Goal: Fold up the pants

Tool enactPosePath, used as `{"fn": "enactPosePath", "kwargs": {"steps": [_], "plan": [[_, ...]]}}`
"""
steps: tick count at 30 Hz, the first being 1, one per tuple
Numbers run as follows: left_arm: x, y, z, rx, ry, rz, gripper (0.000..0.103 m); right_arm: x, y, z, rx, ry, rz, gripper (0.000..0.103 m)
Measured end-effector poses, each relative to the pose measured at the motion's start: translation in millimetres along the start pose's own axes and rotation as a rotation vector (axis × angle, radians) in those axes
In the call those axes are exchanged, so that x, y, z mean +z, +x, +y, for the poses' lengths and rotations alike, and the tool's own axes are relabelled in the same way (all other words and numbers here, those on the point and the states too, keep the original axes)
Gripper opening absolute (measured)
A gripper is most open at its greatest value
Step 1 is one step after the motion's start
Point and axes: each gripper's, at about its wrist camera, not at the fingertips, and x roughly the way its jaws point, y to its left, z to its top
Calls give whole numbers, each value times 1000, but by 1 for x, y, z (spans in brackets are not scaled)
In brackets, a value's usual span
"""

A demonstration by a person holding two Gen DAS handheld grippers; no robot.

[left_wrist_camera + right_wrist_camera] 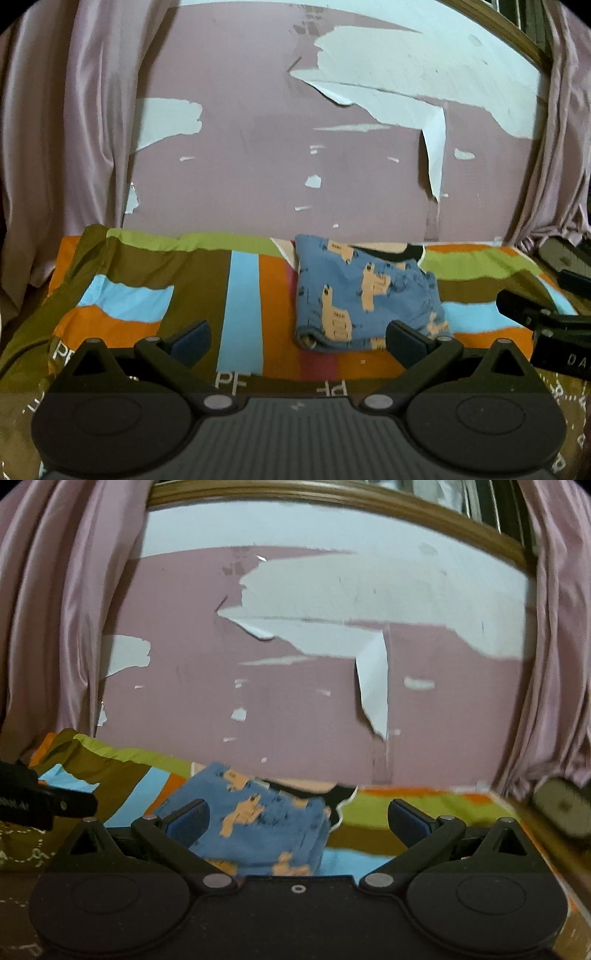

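Observation:
The blue pants [354, 295] with a tan llama print lie folded into a compact bundle on the striped bedsheet [243, 295], near the wall. My left gripper [297, 341] is open and empty, just in front of the bundle's near edge; its right finger overlaps the bundle's near right corner. In the right wrist view the pants [258, 827] lie right ahead, and my right gripper [297, 821] is open and empty over them. The right gripper shows at the right edge of the left wrist view [546, 325]; the left gripper shows at the left edge of the right wrist view [48, 801].
A pink wall [258, 147] with peeling paint stands just behind the bed. Pink curtains [55, 147] hang at both sides. A tan and black cloth [391, 253] lies behind the pants. A dark object [565, 805] sits at the bed's right end.

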Motion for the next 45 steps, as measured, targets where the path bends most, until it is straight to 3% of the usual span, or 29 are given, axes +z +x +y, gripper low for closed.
{"fn": "enactPosePath", "kwargs": {"steps": [12,18,45], "plan": [[-37,2,0,16,38,52,103,-36,-7,5,13,42,33,102],[-46,-1,0,28,31,61,103,-52,-8,4,31,50,108,102],[-53,-1,2,33,6,108,103,-56,-2,6,64,70,150,102]]}}
